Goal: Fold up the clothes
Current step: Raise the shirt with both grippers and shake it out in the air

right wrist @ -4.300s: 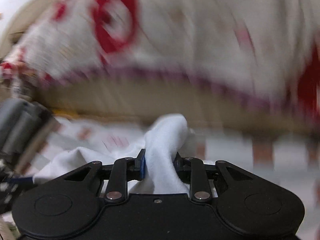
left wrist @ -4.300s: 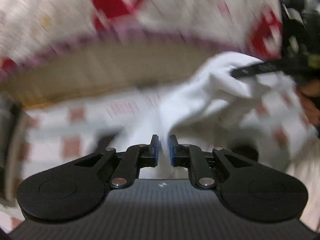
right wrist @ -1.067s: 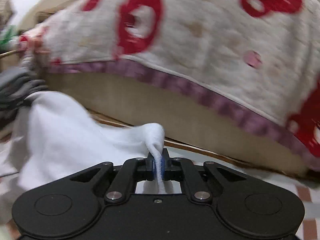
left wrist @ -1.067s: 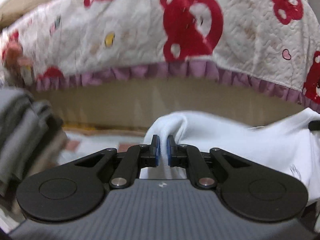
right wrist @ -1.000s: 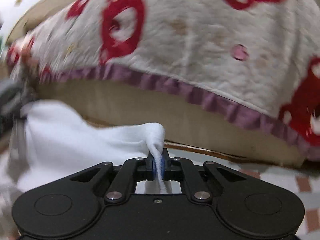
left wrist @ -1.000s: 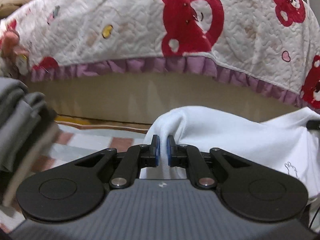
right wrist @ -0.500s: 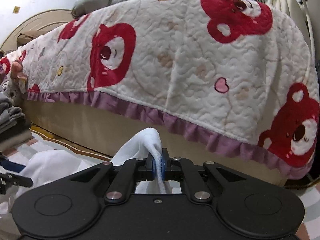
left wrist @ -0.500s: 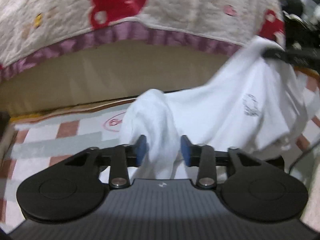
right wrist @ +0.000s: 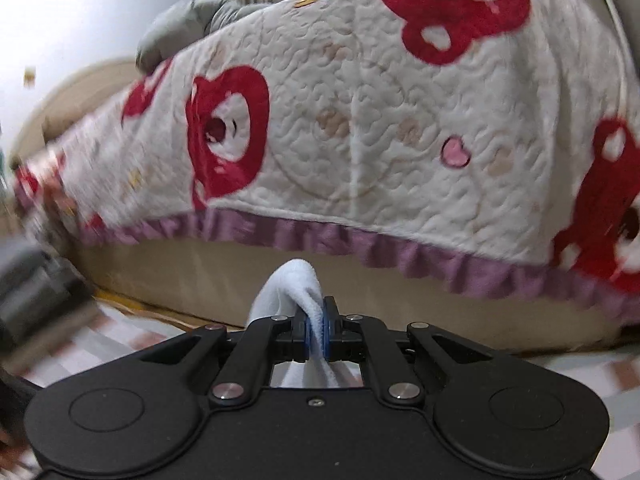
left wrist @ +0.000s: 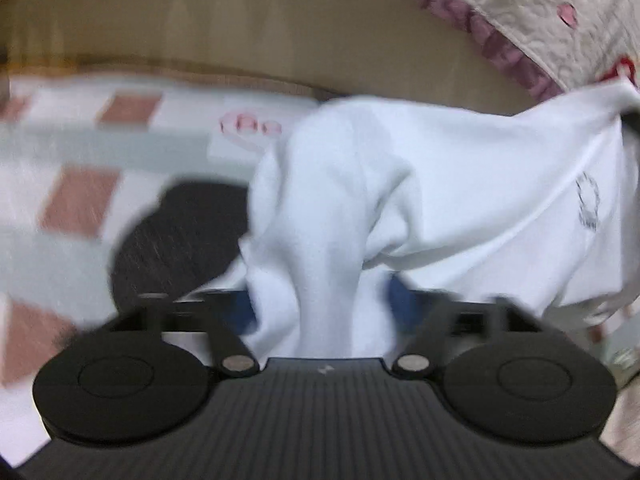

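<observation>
A white garment (left wrist: 460,184) with a small dark print hangs in the left wrist view, stretched up toward the right edge. A bunched fold of it drops between the jaws of my left gripper (left wrist: 320,304), which stand wide apart, open, with the cloth loose between the blue pads. In the right wrist view my right gripper (right wrist: 316,332) is shut on a rolled edge of the white garment (right wrist: 292,284), which bulges up above the fingertips. The rest of the garment is hidden below the right gripper's body.
A bed with a quilted white cover (right wrist: 380,120) printed with red bears and a purple frill stands close ahead, its beige base (left wrist: 240,24) below. A checked pink-and-white mat (left wrist: 80,184) covers the floor. A dark pile (right wrist: 36,288) sits at the left.
My left gripper has opened wider and let the white garment go slack between its jaws, and it has tipped down toward the mat. The right gripper stays shut on the cloth and has swung slightly.
</observation>
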`<state>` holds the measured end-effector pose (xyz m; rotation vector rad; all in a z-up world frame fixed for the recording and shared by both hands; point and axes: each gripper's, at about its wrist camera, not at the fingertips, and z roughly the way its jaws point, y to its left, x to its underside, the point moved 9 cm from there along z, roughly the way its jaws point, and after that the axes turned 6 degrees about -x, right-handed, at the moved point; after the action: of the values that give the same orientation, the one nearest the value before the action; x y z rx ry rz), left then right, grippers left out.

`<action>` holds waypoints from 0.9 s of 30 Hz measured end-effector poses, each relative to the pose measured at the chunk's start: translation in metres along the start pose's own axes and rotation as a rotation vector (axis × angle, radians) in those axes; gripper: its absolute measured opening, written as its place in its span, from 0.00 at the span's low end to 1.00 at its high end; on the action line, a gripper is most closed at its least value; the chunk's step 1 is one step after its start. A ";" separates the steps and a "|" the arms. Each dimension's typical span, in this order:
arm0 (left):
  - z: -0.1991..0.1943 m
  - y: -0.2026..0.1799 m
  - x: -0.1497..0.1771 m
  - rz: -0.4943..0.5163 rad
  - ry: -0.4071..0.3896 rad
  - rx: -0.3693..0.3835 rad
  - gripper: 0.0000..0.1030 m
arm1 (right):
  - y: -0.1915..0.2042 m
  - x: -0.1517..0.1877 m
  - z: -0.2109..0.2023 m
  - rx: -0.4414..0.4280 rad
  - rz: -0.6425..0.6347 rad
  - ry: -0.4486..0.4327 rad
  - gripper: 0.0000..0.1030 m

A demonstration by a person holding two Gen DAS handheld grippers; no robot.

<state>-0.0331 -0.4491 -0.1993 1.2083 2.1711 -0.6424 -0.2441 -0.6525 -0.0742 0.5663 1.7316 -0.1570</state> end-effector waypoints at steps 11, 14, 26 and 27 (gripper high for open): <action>-0.091 0.079 -0.048 -0.006 -0.347 -0.470 0.06 | 0.024 0.054 0.044 -0.154 0.124 0.345 0.61; -0.084 0.076 -0.051 -0.016 -0.345 -0.463 0.06 | 0.031 0.070 0.035 -0.150 0.091 0.443 0.63; -0.092 0.083 -0.058 -0.033 -0.397 -0.461 0.06 | 0.037 0.134 0.049 0.009 -0.134 0.760 0.41; -0.096 0.080 -0.059 -0.017 -0.410 -0.464 0.06 | 0.037 0.126 0.046 0.002 -0.129 0.717 0.28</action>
<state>0.0382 -0.3844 -0.1002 0.7380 1.8437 -0.3260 -0.2037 -0.6029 -0.1975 0.5470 2.4660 -0.0438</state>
